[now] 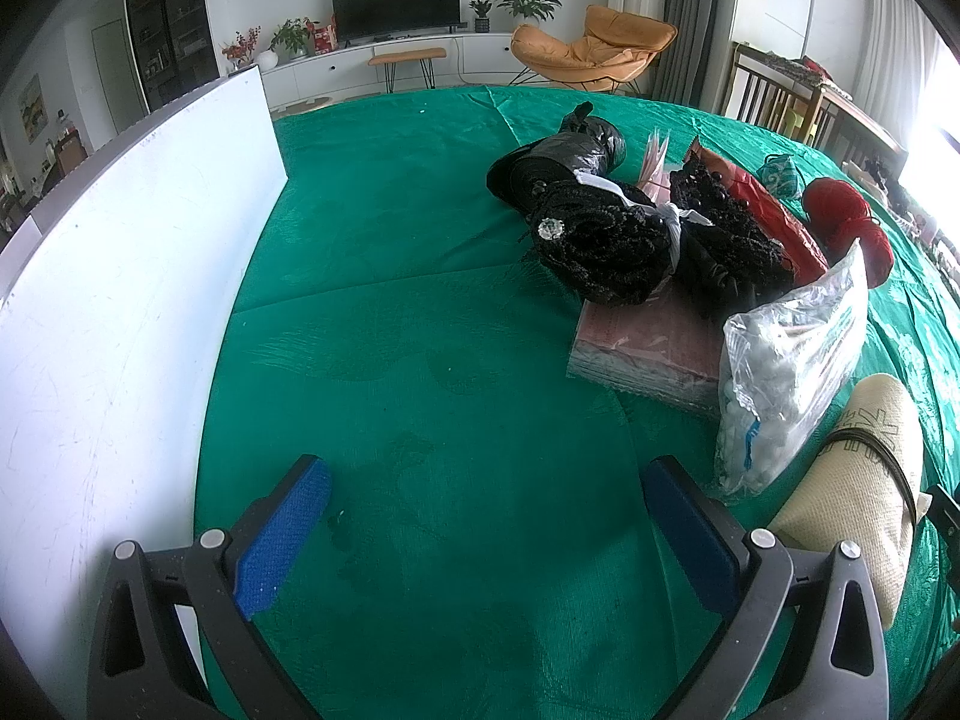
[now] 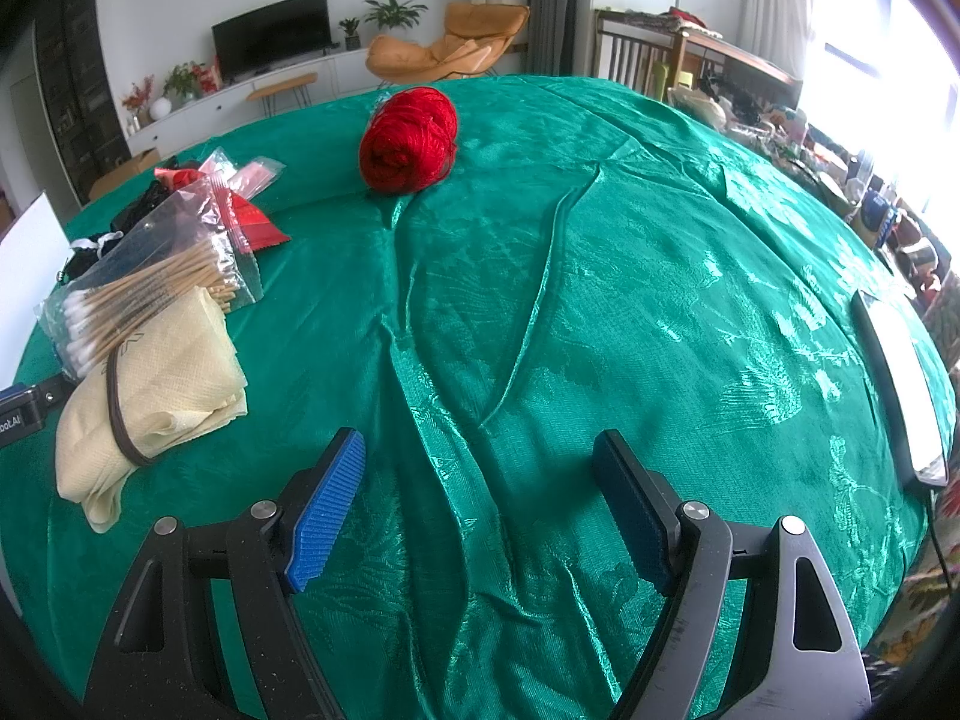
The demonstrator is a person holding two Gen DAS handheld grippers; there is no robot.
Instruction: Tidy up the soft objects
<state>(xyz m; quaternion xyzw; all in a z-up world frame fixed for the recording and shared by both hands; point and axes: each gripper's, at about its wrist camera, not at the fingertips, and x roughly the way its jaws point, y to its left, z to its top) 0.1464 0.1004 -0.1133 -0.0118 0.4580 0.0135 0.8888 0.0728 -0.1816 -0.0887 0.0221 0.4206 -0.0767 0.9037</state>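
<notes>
A pile of soft things lies on the green tablecloth (image 1: pixel 420 330). In the left wrist view I see black lace fabric (image 1: pixel 606 252), a black plastic bag (image 1: pixel 564 156), a red yarn ball (image 1: pixel 846 216), a clear bag of cotton swabs (image 1: pixel 786 372) and a rolled beige cloth (image 1: pixel 864 480) bound by a dark band. My left gripper (image 1: pixel 486 516) is open and empty, left of the beige cloth. In the right wrist view the red yarn ball (image 2: pixel 411 138) lies far ahead, and the beige cloth (image 2: pixel 150 372) and swab bag (image 2: pixel 144 282) lie left. My right gripper (image 2: pixel 480 504) is open and empty.
A white board (image 1: pixel 132 276) stands upright along the left of the table. A pink flat stack (image 1: pixel 648 348) and a red packet (image 1: pixel 774 210) lie under the pile. A white flat device (image 2: pixel 900 372) lies at the right table edge. Chairs and clutter stand beyond.
</notes>
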